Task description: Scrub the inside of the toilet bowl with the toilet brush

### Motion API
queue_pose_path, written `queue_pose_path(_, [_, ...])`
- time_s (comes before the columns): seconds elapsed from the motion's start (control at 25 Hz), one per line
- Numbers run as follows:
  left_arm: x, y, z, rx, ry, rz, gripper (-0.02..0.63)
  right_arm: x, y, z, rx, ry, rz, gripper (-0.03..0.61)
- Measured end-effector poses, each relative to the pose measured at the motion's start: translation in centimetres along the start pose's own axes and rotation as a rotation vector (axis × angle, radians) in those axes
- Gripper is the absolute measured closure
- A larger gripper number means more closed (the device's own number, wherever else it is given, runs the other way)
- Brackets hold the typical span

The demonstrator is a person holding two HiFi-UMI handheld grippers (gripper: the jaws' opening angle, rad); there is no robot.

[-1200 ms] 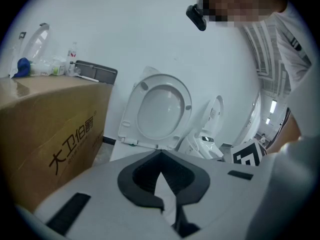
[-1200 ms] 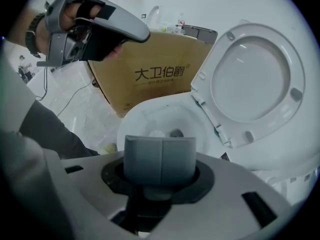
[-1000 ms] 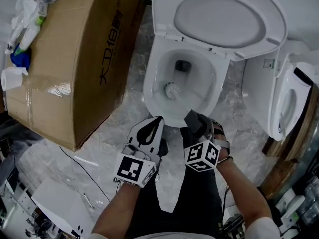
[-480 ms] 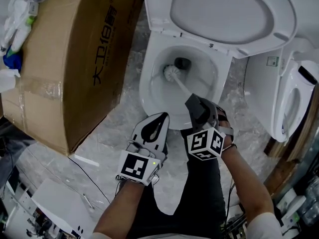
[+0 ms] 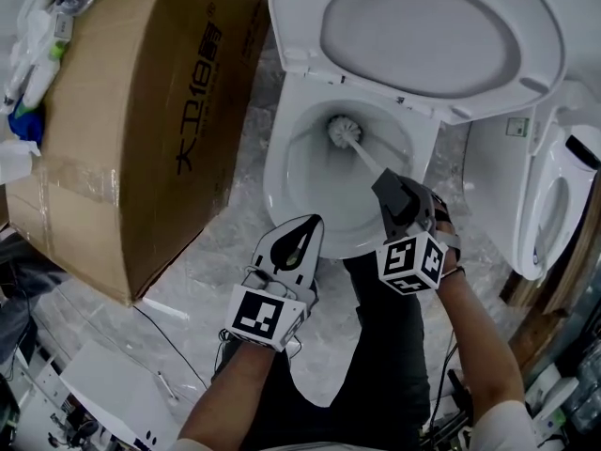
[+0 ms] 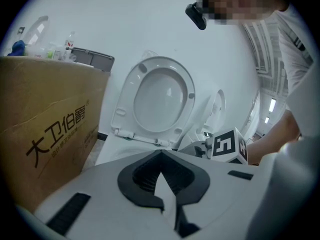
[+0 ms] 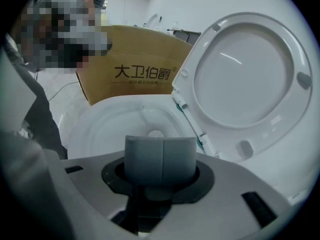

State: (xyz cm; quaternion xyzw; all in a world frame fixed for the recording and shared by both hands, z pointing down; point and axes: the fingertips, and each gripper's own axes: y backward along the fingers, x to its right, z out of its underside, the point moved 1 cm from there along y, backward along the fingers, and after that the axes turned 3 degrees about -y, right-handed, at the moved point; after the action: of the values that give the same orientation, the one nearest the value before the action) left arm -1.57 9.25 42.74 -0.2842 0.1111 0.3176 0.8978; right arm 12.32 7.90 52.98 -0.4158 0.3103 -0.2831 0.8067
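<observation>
The white toilet bowl (image 5: pixel 291 172) stands with its lid (image 5: pixel 423 36) raised. The toilet brush head (image 5: pixel 345 130) rests against the back inner wall of the bowl, and its white handle (image 5: pixel 369 161) slants down to my right gripper (image 5: pixel 392 189), which is shut on it. In the right gripper view the grey pads (image 7: pixel 160 156) are pressed together over the bowl (image 7: pixel 115 124), hiding most of the brush. My left gripper (image 5: pixel 302 233) hovers at the bowl's front rim, shut with nothing in it. In the left gripper view its jaws (image 6: pixel 161 159) meet in front of the lid (image 6: pixel 159 96).
A large cardboard box (image 5: pixel 141 111) stands close on the toilet's left, with bottles and rags (image 5: pixel 33 45) beyond it. A second white toilet (image 5: pixel 554 195) sits at the right. A cable (image 5: pixel 164 336) crosses the floor. The person's dark trousers (image 5: pixel 376 346) are below the grippers.
The brush head swept from the bowl's front left up to its back right wall. My right gripper moved right and forward with the handle. My left gripper stayed by the front rim.
</observation>
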Motion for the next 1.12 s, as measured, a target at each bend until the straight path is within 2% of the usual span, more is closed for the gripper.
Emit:
queue_pose_path(0.28, [0.1, -0.8, -0.4, -0.002, 0.004, 0.004, 0.606, 1.8, 0.9, 1.4, -0.015, 0.062, -0.012, 0.422])
queue_pose_path(0.52, [0.8, -0.6, -0.9, 0.001, 0.015, 0.006, 0.606, 2.4, 2.3, 3.8, -0.093, 0.081, -0.027, 0.422])
queue_pose_path(0.8, [1.7, 0.6, -0.5, -0.005, 0.029, 0.024, 0.606, 0.9, 3.9, 6.0, -0.160, 0.062, -0.029, 0.423])
queue_pose_path(1.12, [1.3, 2.2, -0.1, -0.009, 0.036, 0.020, 0.606, -3.2, 5.0, 6.0, -0.189, 0.014, -0.066, 0.423])
